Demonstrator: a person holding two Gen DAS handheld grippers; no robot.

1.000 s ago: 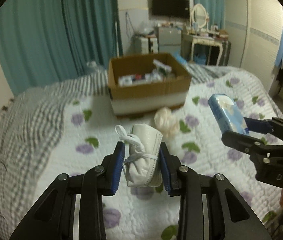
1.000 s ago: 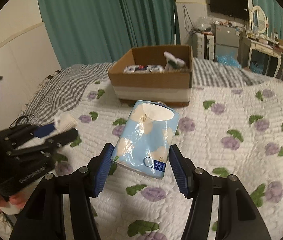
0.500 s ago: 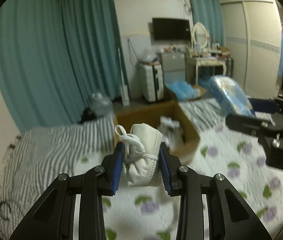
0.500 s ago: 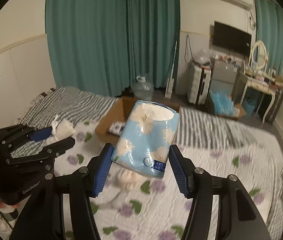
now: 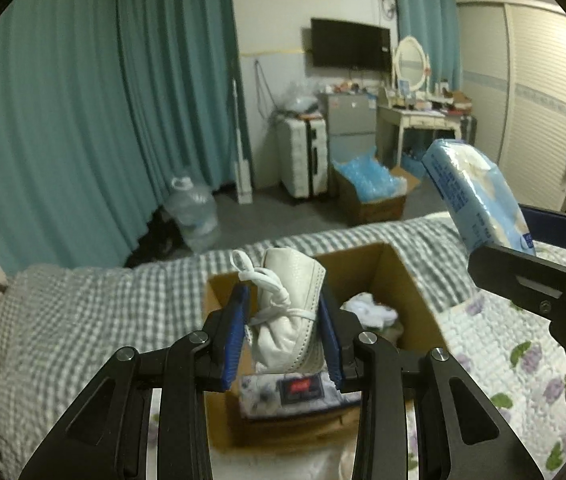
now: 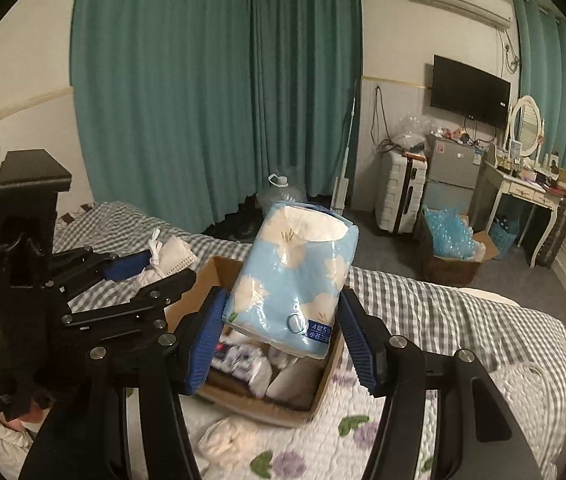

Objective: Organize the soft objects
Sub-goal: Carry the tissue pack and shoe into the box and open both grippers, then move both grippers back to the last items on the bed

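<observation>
One white laced shoe [image 5: 289,312], one flowered blue tissue pack [image 6: 293,276].

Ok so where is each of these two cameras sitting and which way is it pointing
Left wrist: sits on the left gripper, looking forward along its fingers at the white shoe it grips above the cardboard box; the right gripper shows at right.
Right wrist: sits on the right gripper, looking along its fingers at the blue tissue pack it holds over the box; the left gripper shows at left.
Shared: box, bed, teal curtains, TV, both held items.
</observation>
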